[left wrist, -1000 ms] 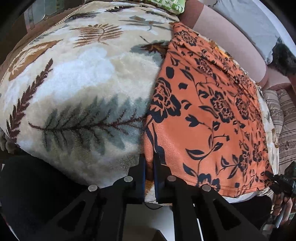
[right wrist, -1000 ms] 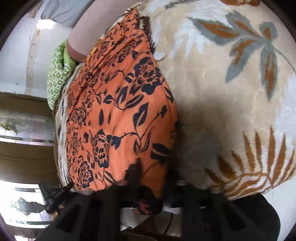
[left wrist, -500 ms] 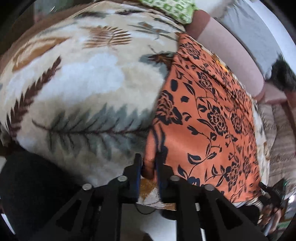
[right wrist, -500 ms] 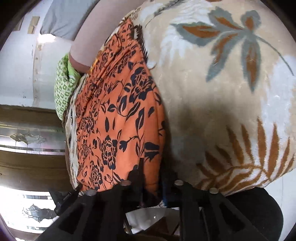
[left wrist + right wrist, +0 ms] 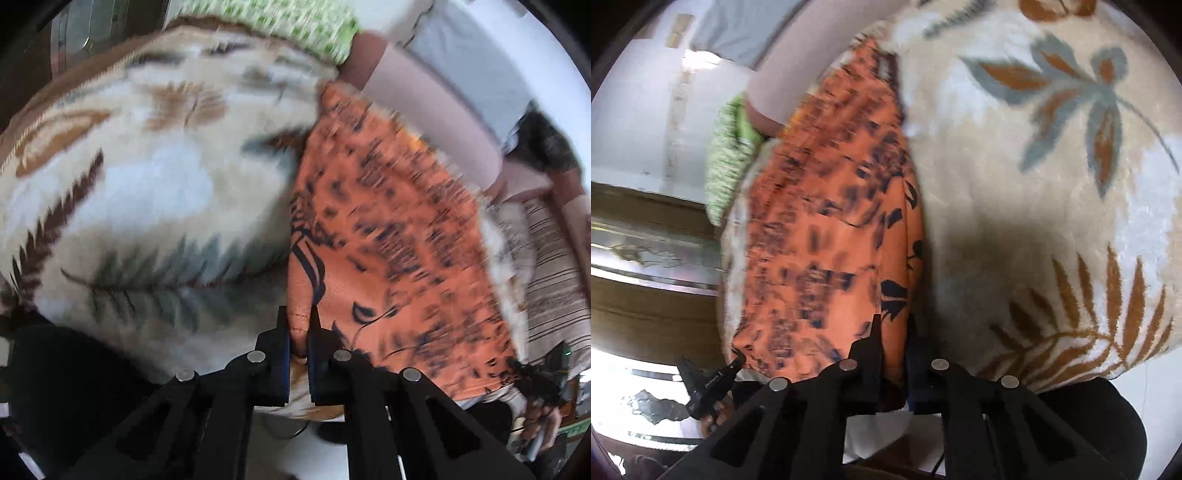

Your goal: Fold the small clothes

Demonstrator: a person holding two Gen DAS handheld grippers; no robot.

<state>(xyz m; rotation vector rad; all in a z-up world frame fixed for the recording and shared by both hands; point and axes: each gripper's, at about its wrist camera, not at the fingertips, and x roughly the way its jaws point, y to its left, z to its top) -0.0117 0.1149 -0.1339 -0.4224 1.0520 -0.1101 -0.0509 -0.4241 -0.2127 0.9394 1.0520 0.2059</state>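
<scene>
An orange garment with a dark blue flower print (image 5: 391, 236) lies on a cream leaf-patterned blanket (image 5: 155, 177). My left gripper (image 5: 298, 325) is shut on the garment's near left corner, which is raised off the blanket. In the right wrist view the same garment (image 5: 827, 236) stretches away to the left, and my right gripper (image 5: 894, 332) is shut on its near right corner. The other gripper shows small at the garment's far corner in each view (image 5: 535, 376) (image 5: 709, 380). Both views are motion-blurred.
A green patterned cloth (image 5: 273, 22) lies at the blanket's far end, also seen in the right wrist view (image 5: 727, 162). A pink bolster (image 5: 436, 107) runs along the garment's far side. A striped cushion (image 5: 554, 266) sits right. Wooden furniture (image 5: 646, 302) stands beyond the bed.
Both grippers have lifted and pulled the garment's near edge up off the blanket. The views have tilted upward and blurred with the motion. The grip on both corners is unchanged.
</scene>
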